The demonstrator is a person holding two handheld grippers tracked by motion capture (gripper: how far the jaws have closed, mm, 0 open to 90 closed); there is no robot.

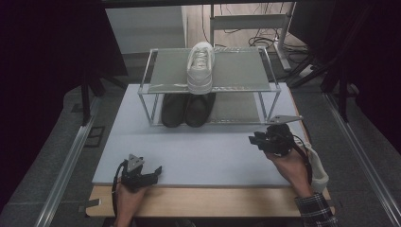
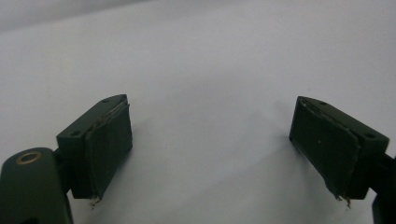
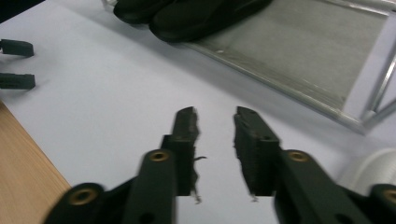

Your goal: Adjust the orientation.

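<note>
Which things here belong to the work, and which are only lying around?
Belong to the work:
- white shoe on the rack's top shelf
- black shoes on the lower shelf
- shoe rack

Only lying around:
- cables on the floor behind
- white roll beside the right hand

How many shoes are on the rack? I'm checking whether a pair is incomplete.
3. One white sneaker sits on the rack's top shelf, near its middle. Two black shoes stand side by side on the lower shelf, right beneath it. Their rear parts are hidden by the top shelf.
</note>
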